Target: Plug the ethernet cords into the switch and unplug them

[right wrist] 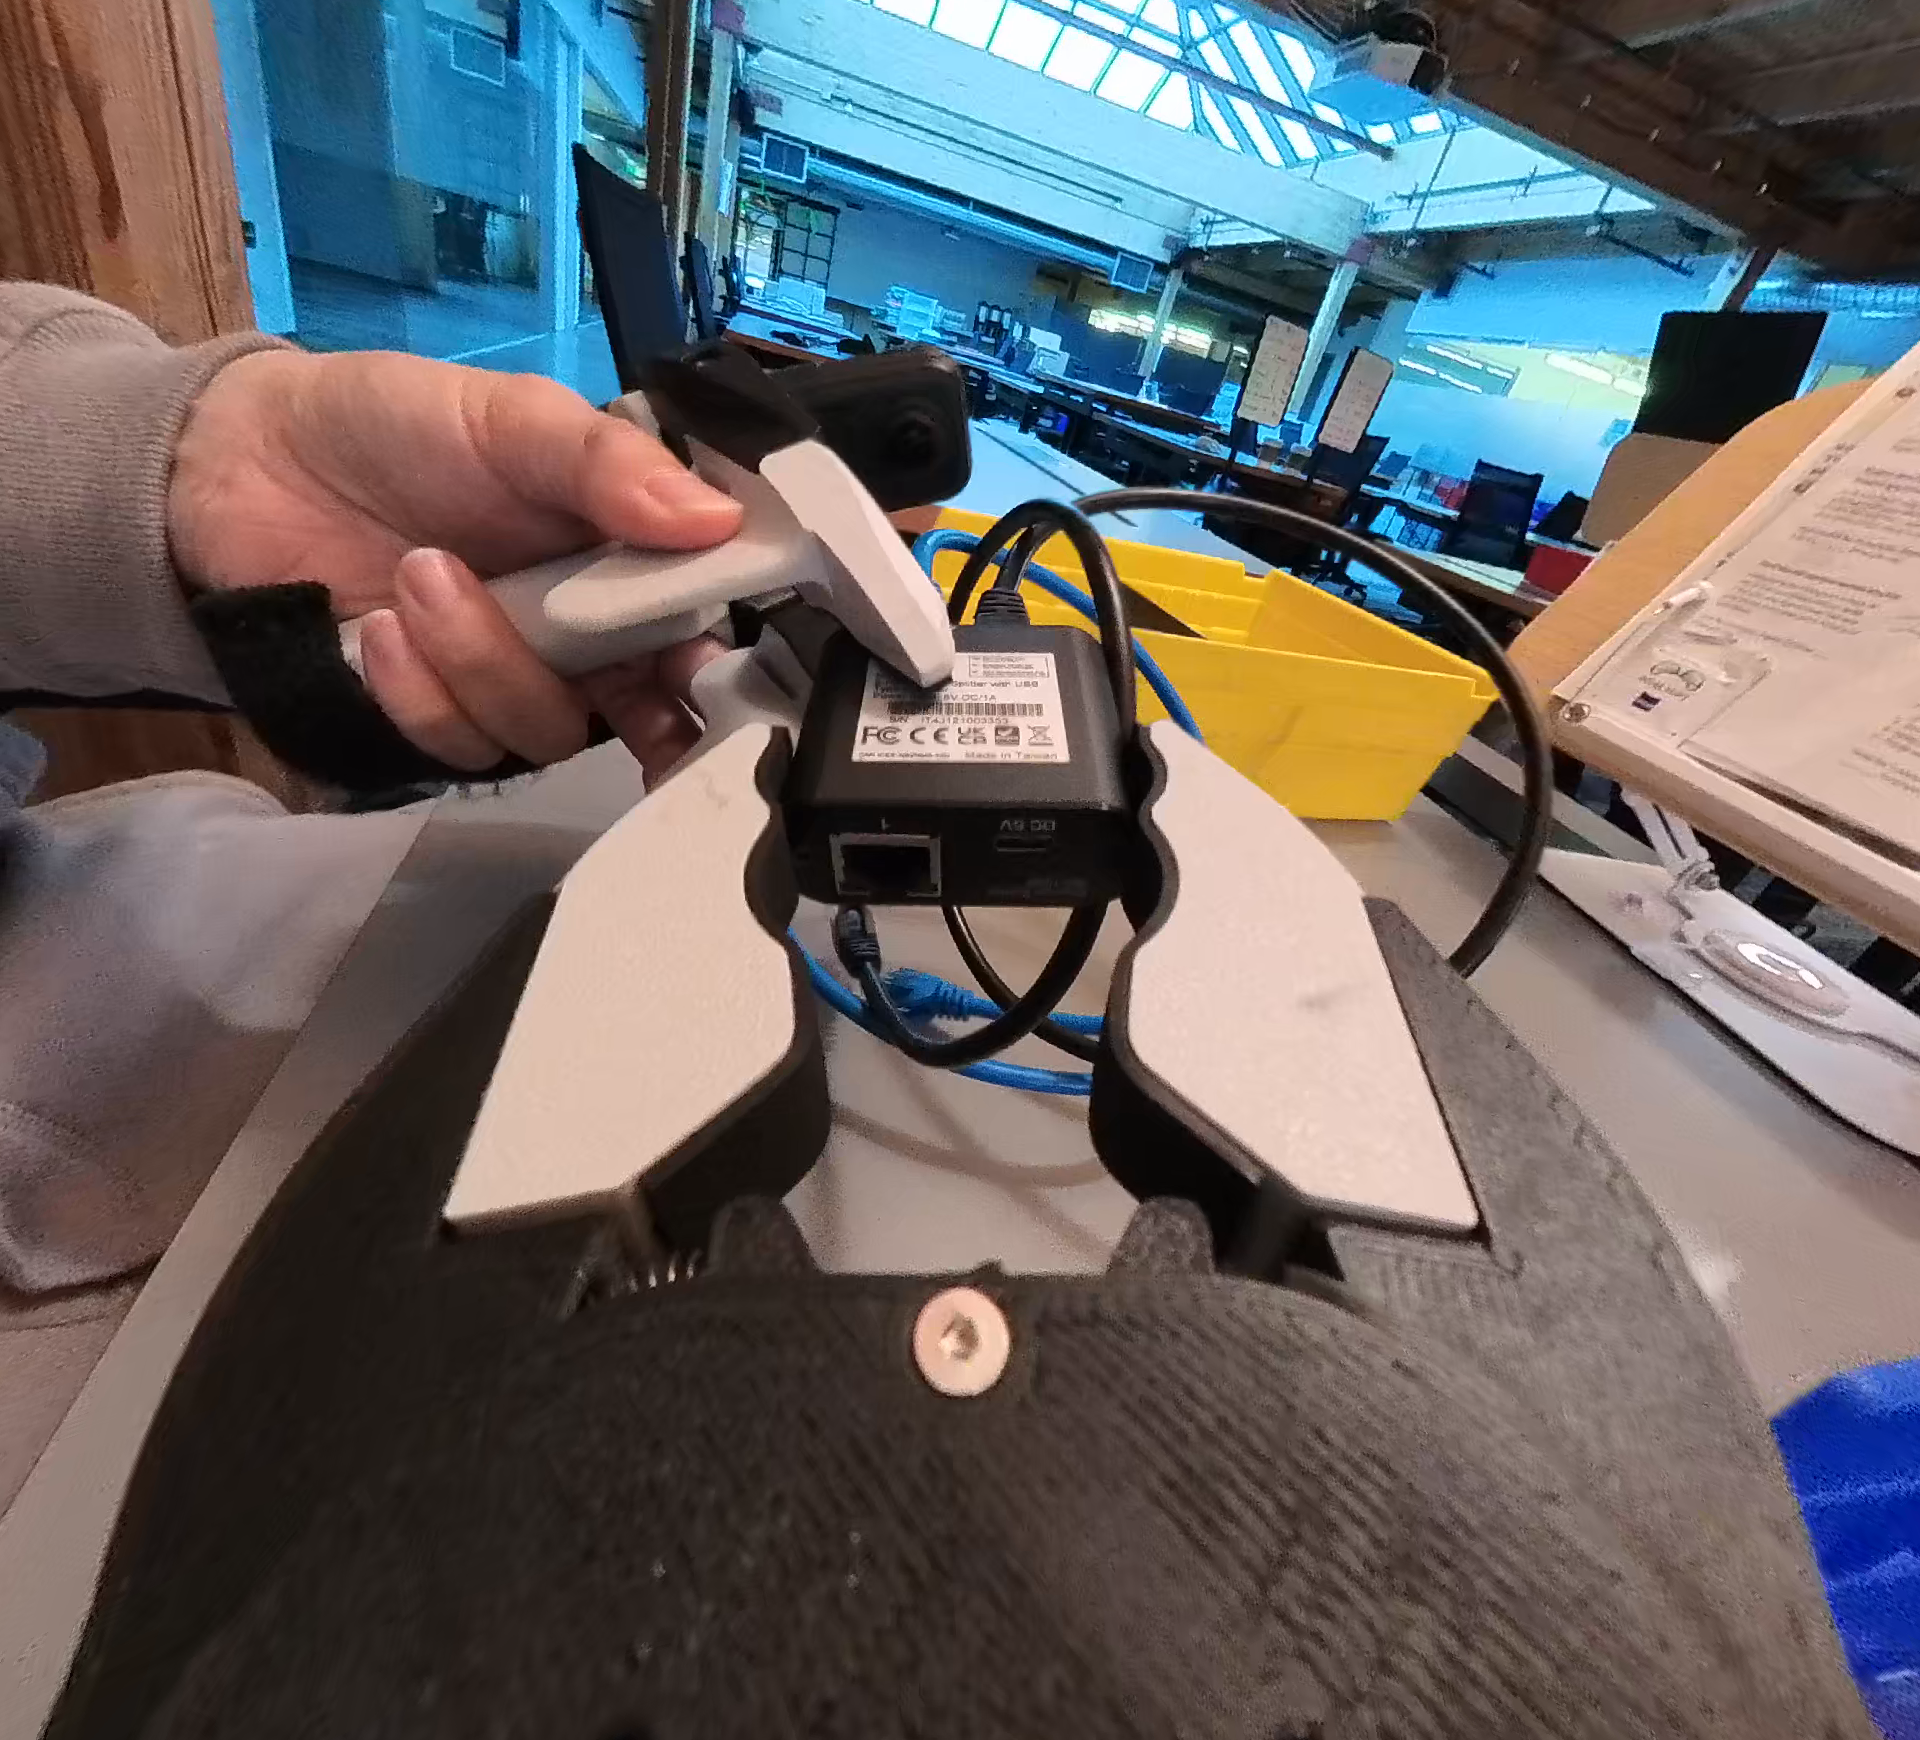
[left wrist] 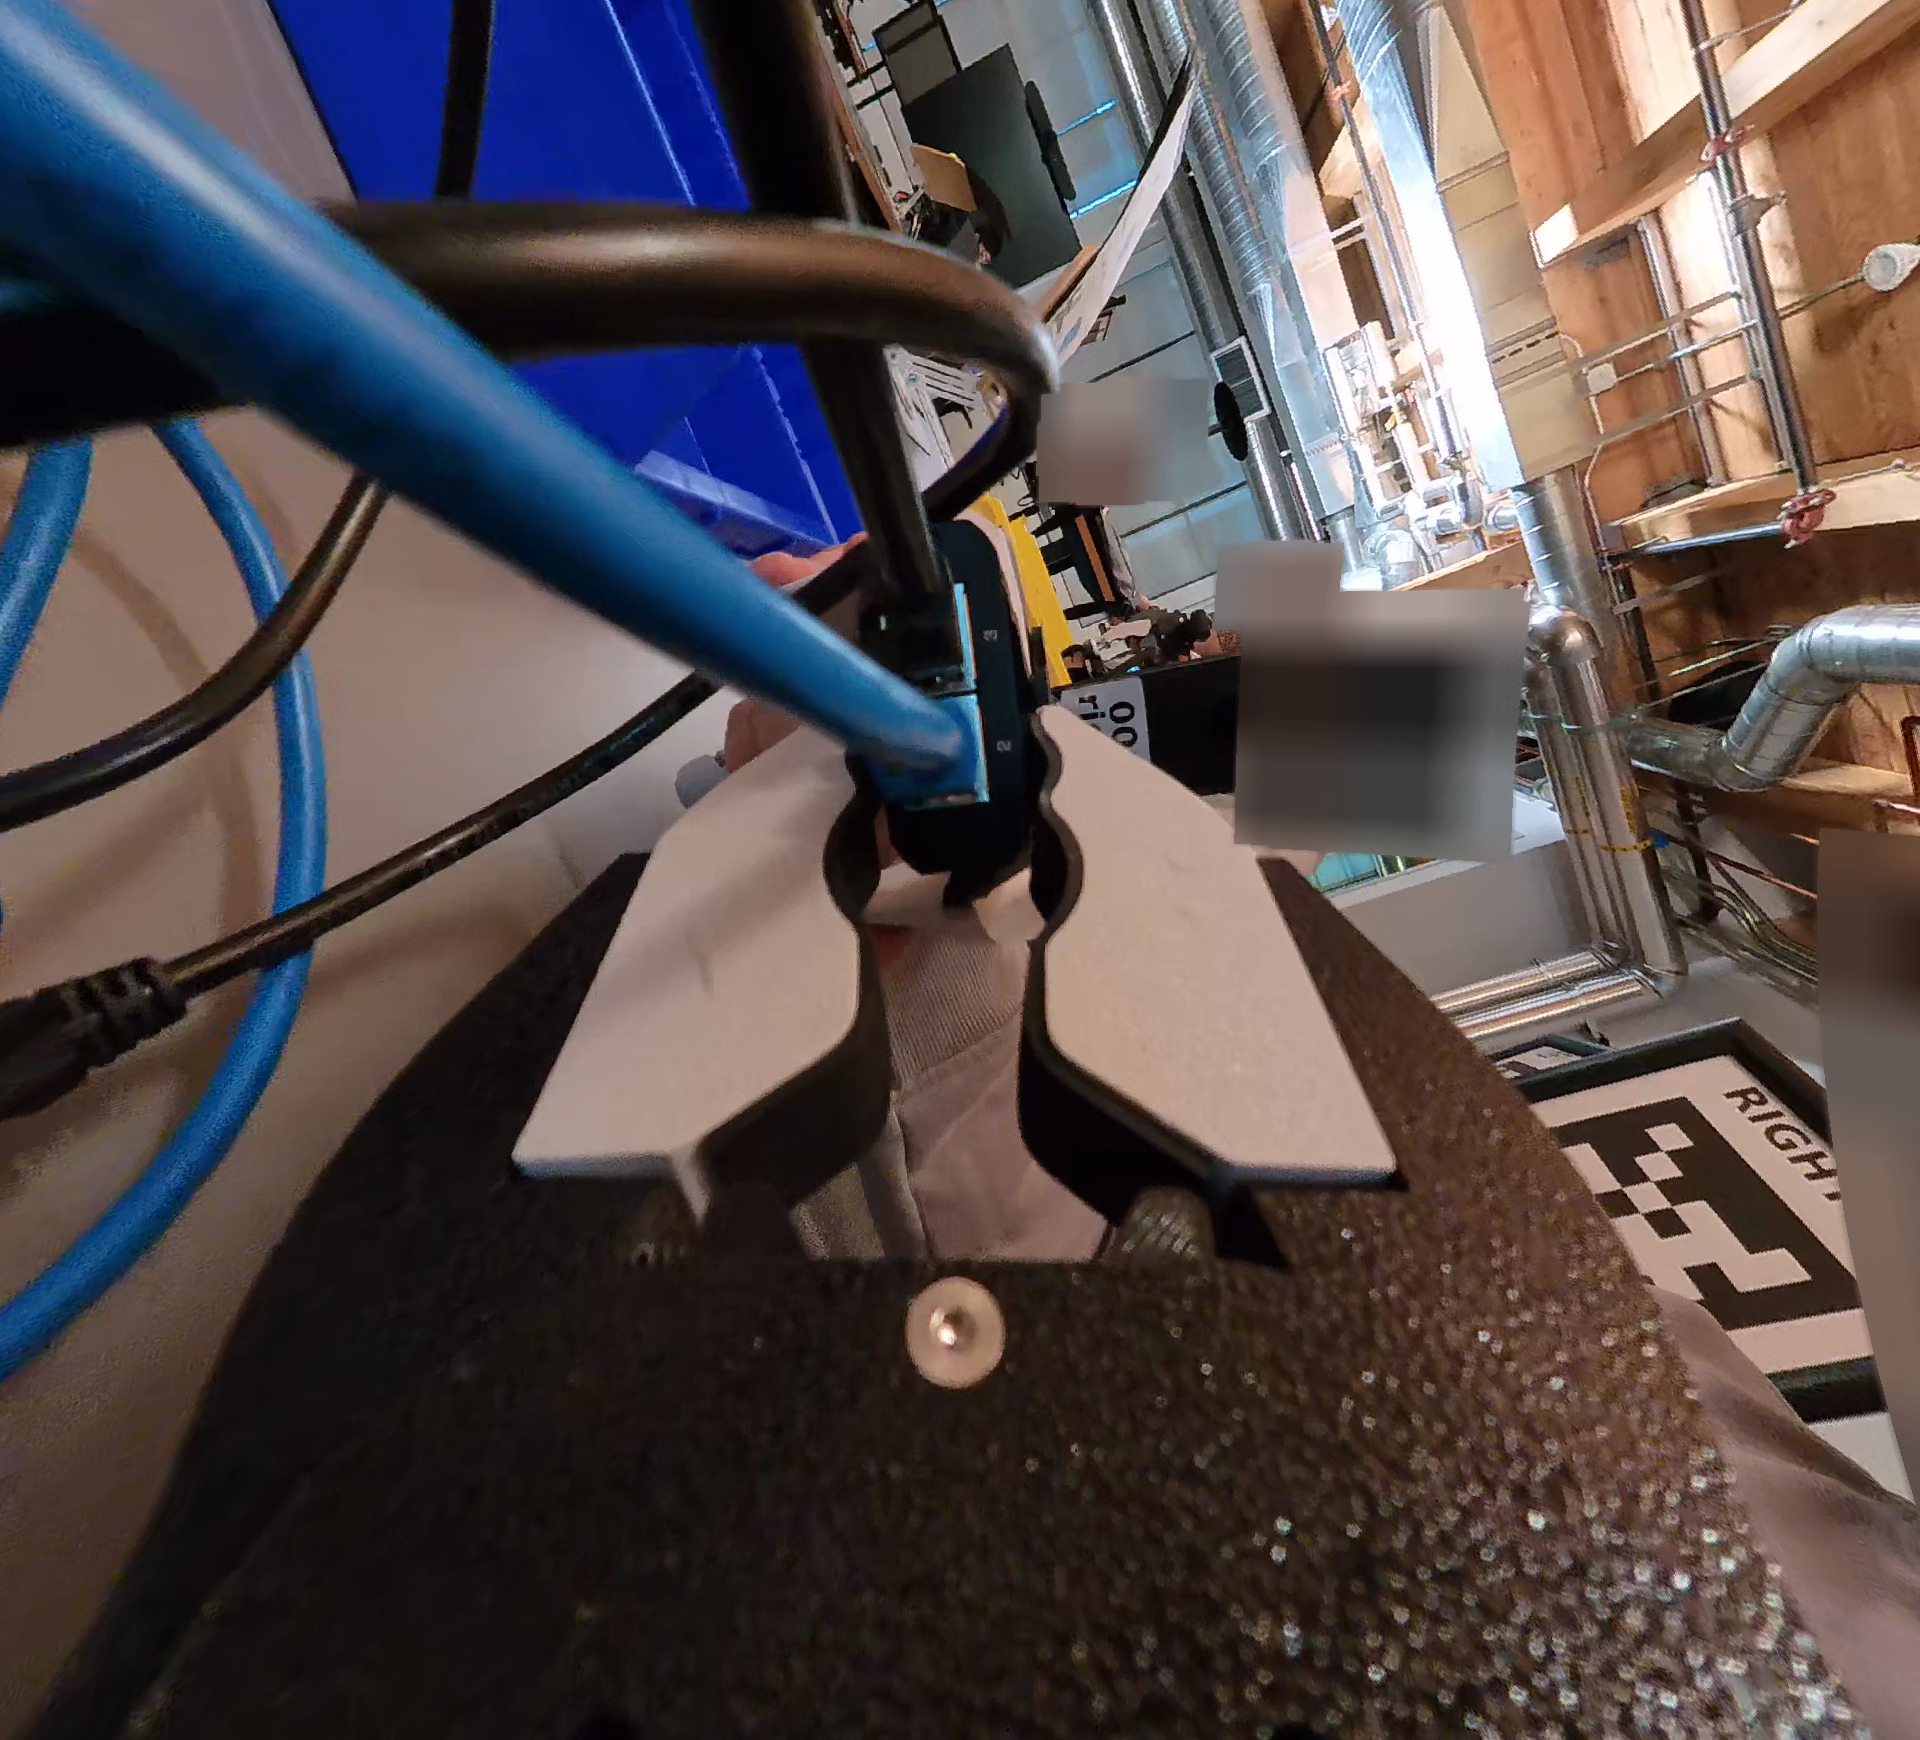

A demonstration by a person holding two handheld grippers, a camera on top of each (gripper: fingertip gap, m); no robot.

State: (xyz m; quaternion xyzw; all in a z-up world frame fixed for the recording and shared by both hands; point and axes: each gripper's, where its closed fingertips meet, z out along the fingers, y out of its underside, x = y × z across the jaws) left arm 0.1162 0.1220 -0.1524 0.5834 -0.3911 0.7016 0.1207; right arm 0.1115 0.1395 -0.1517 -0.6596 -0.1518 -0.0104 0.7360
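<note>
My right gripper [right wrist: 961,843] sits closest to the lens, black textured body with grey fingers [right wrist: 665,994], jaws pinching the black switch [right wrist: 961,786] from both sides. Switch is held up off the grey table [right wrist: 1621,1067], label side up, one empty port and a small slot facing me. My left gripper [right wrist: 831,651] comes onto the switch from the left, held by a hand [right wrist: 416,547] in a grey sleeve; one grey fingertip [right wrist: 904,620] rests on the switch's label, the other is below the switch edge.

In the left wrist view, the left gripper [left wrist: 951,817] has its jaws nearly together around the narrow end of the switch [left wrist: 971,755], pinching it. A blue ethernet cord [left wrist: 436,402] is plugged into the switch, and a black cord [left wrist: 790,132] is plugged into the port just beside it. More blue and black cable loops lie below the switch on the table.

In the right wrist view, under the switch, a loose black plug [right wrist: 857,937] and a loose blue plug [right wrist: 925,989] hang or lie on the table, not in any port.

Containers: a yellow bin [right wrist: 1320,682] stands behind the switch, on the table; blue cord loops [right wrist: 1049,594] run over its near rim, what's inside I cannot tell. A blue bin [left wrist: 499,28] stands beyond the switch in the left wrist view, contents hidden. To the right of the switch, a paper sheet on a tilted stand [right wrist: 1766,630].
</note>
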